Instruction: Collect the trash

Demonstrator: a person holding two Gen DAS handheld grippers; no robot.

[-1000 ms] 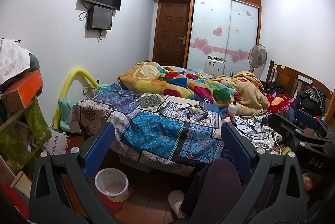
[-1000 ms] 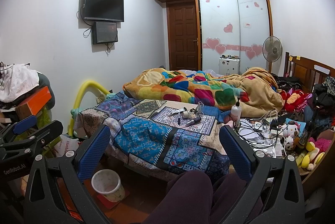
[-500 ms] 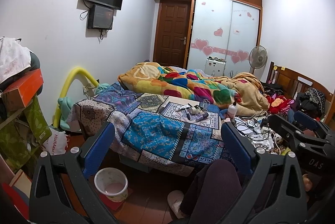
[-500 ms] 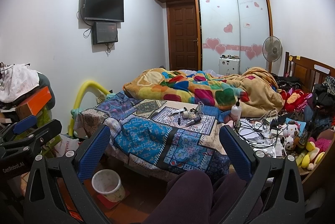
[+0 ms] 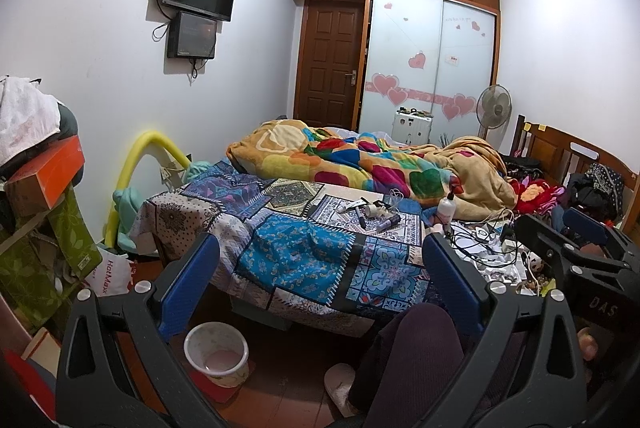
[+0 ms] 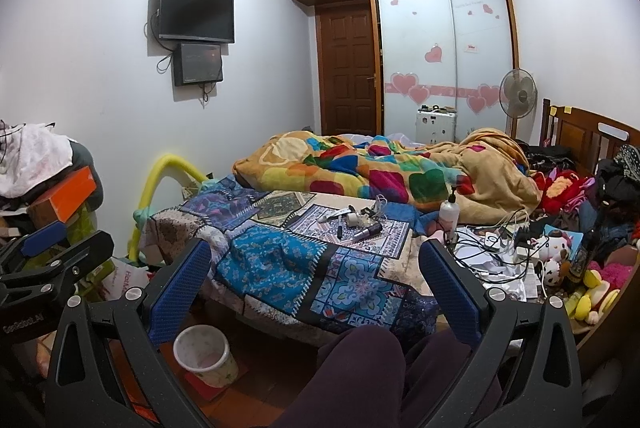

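We hold the left hand-held gripper (image 5: 320, 264) and the right hand-held gripper (image 6: 314, 264) spread wide and empty over the bed (image 5: 304, 256). A waste bin (image 5: 216, 352) stands on the floor below.

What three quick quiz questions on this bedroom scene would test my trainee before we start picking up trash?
1. True or false: the left gripper is shut on a piece of trash.
2. Where does the waste bin stand? A) on the bed B) on the floor by the bed's near corner C) beside the fan
3. Fill in: the white pump bottle stands ____ on the bed, next to the tangle of cables.

Key
1. False: both it and the right gripper are open and empty.
2. B
3. upright
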